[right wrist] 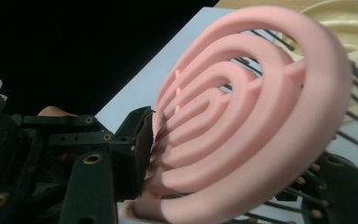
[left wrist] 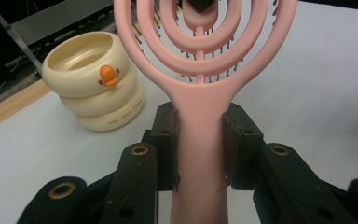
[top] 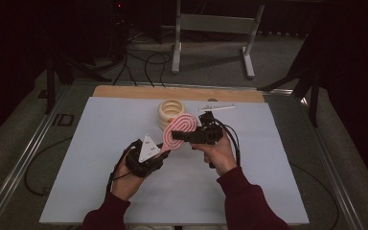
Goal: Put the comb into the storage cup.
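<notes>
The pink brush [top: 178,128] hangs above the tabletop's [top: 100,158] middle, long axis running from the left claw [left wrist: 199,140], clenched on its handle, up to the right claw [right wrist: 242,186], whose jaws straddle the head, grip uncertain.

The person is wearing dark maroon long sleeves [top: 249,201], gripping two black brass-eyeleted grippers (the left gripper [top: 160,152] wearing a grey triangular plate [top: 148,147]), black cables trailing.

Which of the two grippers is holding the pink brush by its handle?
The left gripper. Its jaws are shut on the pink brush's straight handle, while the right gripper is up at the brush's round, ringed head instead.
</notes>
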Motion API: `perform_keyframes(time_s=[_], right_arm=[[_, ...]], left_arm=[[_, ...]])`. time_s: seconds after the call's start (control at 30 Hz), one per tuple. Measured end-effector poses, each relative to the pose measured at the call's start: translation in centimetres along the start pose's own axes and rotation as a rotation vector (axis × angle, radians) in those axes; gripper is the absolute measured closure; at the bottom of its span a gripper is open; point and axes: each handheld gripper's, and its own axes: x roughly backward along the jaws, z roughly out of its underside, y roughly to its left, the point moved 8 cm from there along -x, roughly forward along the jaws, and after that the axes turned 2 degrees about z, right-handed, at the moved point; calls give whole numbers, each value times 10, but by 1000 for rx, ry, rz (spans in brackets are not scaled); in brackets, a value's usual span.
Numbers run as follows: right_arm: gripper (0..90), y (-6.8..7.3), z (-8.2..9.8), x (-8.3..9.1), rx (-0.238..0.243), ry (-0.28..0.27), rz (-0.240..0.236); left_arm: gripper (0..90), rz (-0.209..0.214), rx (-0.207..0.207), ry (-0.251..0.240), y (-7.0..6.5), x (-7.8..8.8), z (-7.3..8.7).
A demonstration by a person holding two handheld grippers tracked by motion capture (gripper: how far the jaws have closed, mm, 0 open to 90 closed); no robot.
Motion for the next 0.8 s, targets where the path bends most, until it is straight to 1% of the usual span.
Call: perform_keyframes(time_s=[0.17,0.23,0.3,0.5,0.6,0.7,0.8], right_arm=[[502,4,1,-1,-3,10,-33],[529,7,1,-1,-5,14,-60],[548,9,1,-2,-4,18,-71],[582,13,0,-2,-14,1,-85],[606,14,1,-1,-28,8,-77],[624,15,1,-1,-21,7,-80],[631,18,0,-2,-10,-7,-82]], left_arm=[[700,-9,-7,6,0,-1,1],[699,-10,-6,9,0,-2,2],[699,-10,-5,8,1,-2,2],[698,-16,2,6,2,-1,1],[698,-18,2,10,2,-1,2],[696,-20,6,9,2,-2,2],[695,-19,11,7,3,-2,2]])
